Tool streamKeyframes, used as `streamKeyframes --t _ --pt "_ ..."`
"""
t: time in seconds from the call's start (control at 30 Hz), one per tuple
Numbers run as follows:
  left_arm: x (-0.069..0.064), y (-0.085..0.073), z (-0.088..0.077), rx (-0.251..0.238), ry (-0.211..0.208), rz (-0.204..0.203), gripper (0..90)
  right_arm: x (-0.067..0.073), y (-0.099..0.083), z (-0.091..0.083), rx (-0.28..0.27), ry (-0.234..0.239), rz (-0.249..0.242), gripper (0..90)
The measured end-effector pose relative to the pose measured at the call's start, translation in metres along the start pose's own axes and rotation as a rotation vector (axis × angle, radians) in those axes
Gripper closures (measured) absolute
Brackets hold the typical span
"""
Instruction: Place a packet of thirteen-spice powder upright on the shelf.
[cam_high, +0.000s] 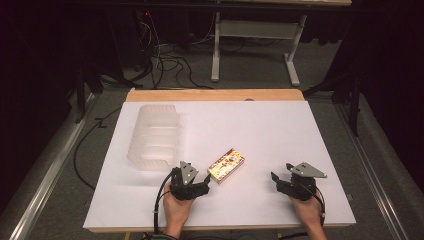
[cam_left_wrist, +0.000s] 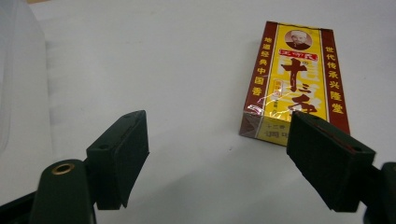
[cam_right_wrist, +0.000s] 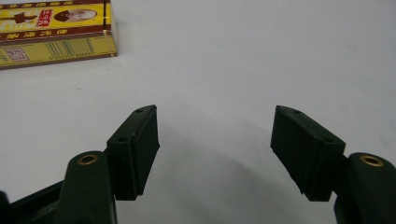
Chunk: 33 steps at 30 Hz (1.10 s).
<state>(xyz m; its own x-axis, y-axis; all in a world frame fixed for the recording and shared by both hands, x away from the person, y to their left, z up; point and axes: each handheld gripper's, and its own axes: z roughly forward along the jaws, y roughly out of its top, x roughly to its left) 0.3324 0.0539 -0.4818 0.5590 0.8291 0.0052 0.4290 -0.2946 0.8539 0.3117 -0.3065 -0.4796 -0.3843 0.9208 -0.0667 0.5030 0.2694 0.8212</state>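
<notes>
- The yellow and maroon box (cam_high: 226, 165) is lying flat on the white desk (cam_high: 260, 130), label up, just beyond the left hand-held gripper (cam_high: 204, 181) and near the clear plastic bin (cam_high: 154, 136), but not touching it.
- The left hand-held gripper (cam_left_wrist: 217, 149) is standing wide apart and gripping nothing; in the left gripper view its right-hand jaw is overlapping the box's near corner, though contact is not clear.
- The right hand-held gripper (cam_high: 274, 179) is likewise gaping wide and empty, well apart from the box.
- Judging by its looks, the box is probably light, thin cardboard in glossy film: stiff along its edges, slippery on its faces, and likely to dent under a hard squeeze.
- The best hold is probably across the two long sides near the middle, with gentle pressure.
- Counting: one box, one bin, two hand-held grippers.
</notes>
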Motion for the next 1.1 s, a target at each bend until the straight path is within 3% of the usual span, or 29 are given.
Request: streamKeyframes --t 0.3,0.57,0.93,1.1 --pt "-0.008 0.006 -0.004 -0.019 -0.065 -0.028 20.8 0.000 0.000 0.001 0.002 0.003 -0.005 32.7" --pt "-0.020 0.019 -0.001 0.018 -0.111 0.009 20.0 0.001 0.000 0.001 0.011 0.000 -0.003 32.7" --pt "-0.029 0.030 0.005 0.021 -0.116 0.030 21.7 0.001 0.000 0.001 0.011 0.000 -0.005 32.7" --pt "-0.033 0.040 0.012 0.046 -0.117 0.048 22.0 0.001 0.000 0.001 0.011 0.001 -0.004 32.7"
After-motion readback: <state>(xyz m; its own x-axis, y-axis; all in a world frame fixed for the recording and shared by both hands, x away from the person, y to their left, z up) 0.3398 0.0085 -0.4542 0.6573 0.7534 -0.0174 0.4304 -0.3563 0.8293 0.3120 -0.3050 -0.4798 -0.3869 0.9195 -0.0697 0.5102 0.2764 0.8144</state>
